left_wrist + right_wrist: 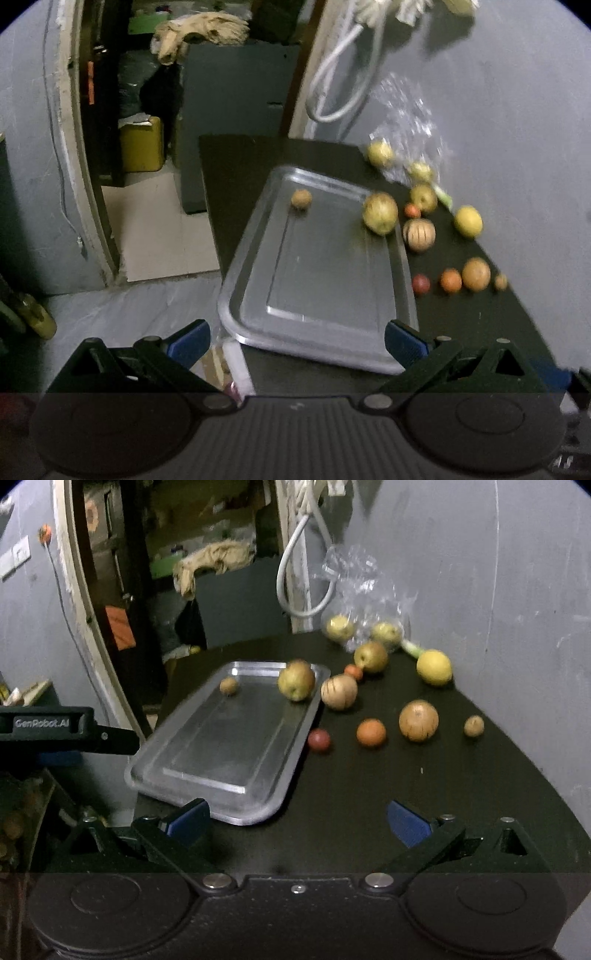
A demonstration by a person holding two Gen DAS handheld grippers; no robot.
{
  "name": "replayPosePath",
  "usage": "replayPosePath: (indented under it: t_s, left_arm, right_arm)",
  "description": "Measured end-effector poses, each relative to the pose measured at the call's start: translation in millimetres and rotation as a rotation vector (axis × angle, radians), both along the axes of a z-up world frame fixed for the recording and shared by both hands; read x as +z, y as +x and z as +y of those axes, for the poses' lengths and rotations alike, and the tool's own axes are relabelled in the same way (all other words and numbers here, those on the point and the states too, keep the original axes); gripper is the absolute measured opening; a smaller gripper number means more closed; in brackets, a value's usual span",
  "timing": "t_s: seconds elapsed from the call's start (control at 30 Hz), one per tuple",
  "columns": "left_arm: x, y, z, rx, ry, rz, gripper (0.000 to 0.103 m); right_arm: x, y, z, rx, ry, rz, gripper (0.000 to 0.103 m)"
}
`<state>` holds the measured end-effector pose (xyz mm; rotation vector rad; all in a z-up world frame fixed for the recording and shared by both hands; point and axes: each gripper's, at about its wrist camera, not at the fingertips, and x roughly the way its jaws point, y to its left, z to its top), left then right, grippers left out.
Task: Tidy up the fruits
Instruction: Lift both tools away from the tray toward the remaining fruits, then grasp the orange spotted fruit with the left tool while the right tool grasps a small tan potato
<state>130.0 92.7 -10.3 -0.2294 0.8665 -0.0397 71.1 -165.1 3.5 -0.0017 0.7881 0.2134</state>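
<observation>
A steel tray (255, 258) (177, 775) lies on a dark table. On it sit a small brown fruit (301, 199) (228, 685) and a green-yellow apple (380, 213) (296, 680) at its far right rim. Right of the tray lie a striped pale fruit (338, 692), a dark red fruit (319, 740), an orange (371, 732), a large tan fruit (418, 720), a small brown one (474, 726) and a lemon (434, 667). My left gripper (295, 341) is open above the tray's near edge. My right gripper (297, 821) is open over the table, empty.
A clear plastic bag (364, 590) with two pale fruits leans on the grey wall at the back. White cables (295, 572) hang beside it. The table's left edge drops to the floor and an open doorway (147, 147). The left gripper's body (55, 731) shows at the left.
</observation>
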Motion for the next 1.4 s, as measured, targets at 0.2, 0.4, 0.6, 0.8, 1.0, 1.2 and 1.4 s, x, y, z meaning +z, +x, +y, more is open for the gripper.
replayPosePath:
  t_s: [0.2,0.4,0.6,0.8,1.0,1.2,1.4]
  left_arm:
    - [-15.5,-8.1,-14.6,-0.074,0.039,0.056,0.102]
    - [-25.0,-7.3,-33.6,-0.140,0.046,0.085,0.102]
    - [-30.0,-2.0,-53.3,-0.174,0.023,0.093,0.102]
    - [-28.8,12.4,-78.4,-0.218,0.029,0.071,0.102]
    - [-27.1,32.7,-105.2,-0.255,0.049,0.060,0.102]
    - [-25.8,53.7,-129.6,-0.280,0.075,0.047,0.102]
    - [-24.7,72.6,-159.8,-0.365,0.123,-0.008,0.102]
  right_arm:
    - [-12.8,-7.9,-6.7,-0.037,-0.041,0.071,0.102]
    - [-18.9,-5.0,-27.6,-0.120,-0.070,0.112,0.102]
    - [-20.9,-5.4,-49.6,-0.180,-0.092,0.130,0.102]
    - [-17.2,-3.2,-75.2,-0.251,-0.114,0.087,0.102]
    - [-11.6,6.1,-99.7,-0.317,-0.145,-0.005,0.102]
    - [-9.6,21.6,-123.5,-0.366,-0.131,-0.054,0.102]
    - [-6.5,42.3,-146.0,-0.383,-0.069,-0.110,0.102]
